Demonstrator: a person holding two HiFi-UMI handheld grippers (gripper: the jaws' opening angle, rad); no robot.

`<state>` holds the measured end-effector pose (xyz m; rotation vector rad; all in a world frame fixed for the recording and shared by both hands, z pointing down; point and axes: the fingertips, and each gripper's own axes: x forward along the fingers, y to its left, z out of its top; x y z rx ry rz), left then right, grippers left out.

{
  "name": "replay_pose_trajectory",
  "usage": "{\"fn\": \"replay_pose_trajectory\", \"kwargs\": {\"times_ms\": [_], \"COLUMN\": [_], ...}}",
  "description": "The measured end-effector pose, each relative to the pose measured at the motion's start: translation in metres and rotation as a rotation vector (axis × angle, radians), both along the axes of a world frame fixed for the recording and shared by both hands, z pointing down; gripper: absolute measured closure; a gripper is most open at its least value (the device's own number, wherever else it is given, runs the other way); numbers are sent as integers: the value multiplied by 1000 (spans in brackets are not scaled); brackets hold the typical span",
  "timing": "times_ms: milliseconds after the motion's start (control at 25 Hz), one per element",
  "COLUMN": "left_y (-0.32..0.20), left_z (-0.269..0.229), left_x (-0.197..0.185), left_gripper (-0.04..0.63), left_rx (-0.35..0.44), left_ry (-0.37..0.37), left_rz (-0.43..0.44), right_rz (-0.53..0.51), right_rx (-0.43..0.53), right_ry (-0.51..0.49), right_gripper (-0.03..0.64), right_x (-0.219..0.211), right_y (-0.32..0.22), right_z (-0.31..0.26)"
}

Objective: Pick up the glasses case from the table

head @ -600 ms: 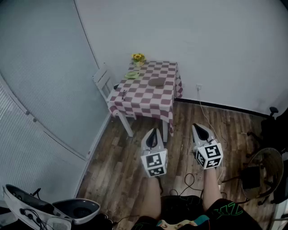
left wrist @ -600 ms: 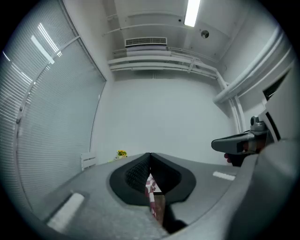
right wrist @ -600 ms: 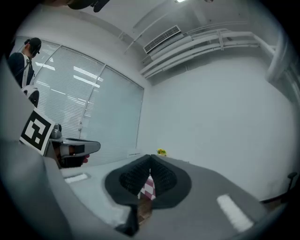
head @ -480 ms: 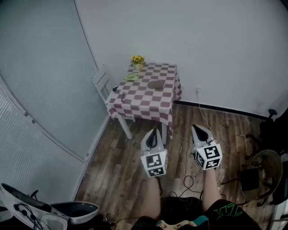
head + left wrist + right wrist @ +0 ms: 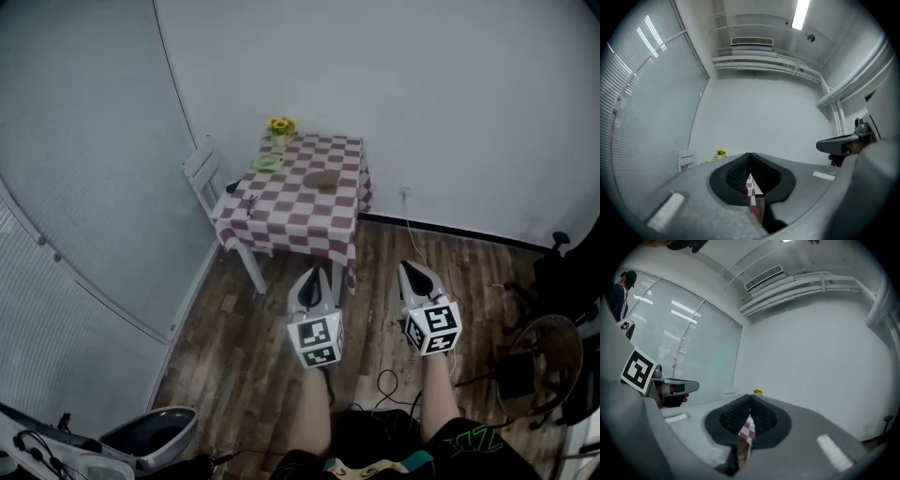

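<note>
The table (image 5: 298,214) stands at 12 o'clock, well apart from both grippers. The left gripper (image 5: 314,272) and right gripper (image 5: 411,267) point level, jaws pressed together on nothing. The case (image 5: 323,178) lies on the table, at 2 o'clock from its middle.
</note>
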<state>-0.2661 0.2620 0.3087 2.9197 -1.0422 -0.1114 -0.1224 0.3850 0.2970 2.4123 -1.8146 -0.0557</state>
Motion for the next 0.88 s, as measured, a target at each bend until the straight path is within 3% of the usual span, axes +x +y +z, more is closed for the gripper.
{"fn": "replay_pose_trajectory", "kwargs": {"times_ms": [400,880], "left_y": [-2,-61], "left_z": [35,87], "left_x": [27,77], "left_gripper": [584,584], "left_rx": [-63,-154], "left_ry": [-31,-105], "left_rz": [55,-1], "right_rz": [47,-6], "right_rx": [-61,-131], "right_ry": [-33,-97], "right_gripper": [614,614], "right_x": [25,81], "right_y": [3,-65], "right_z": [29,76]}}
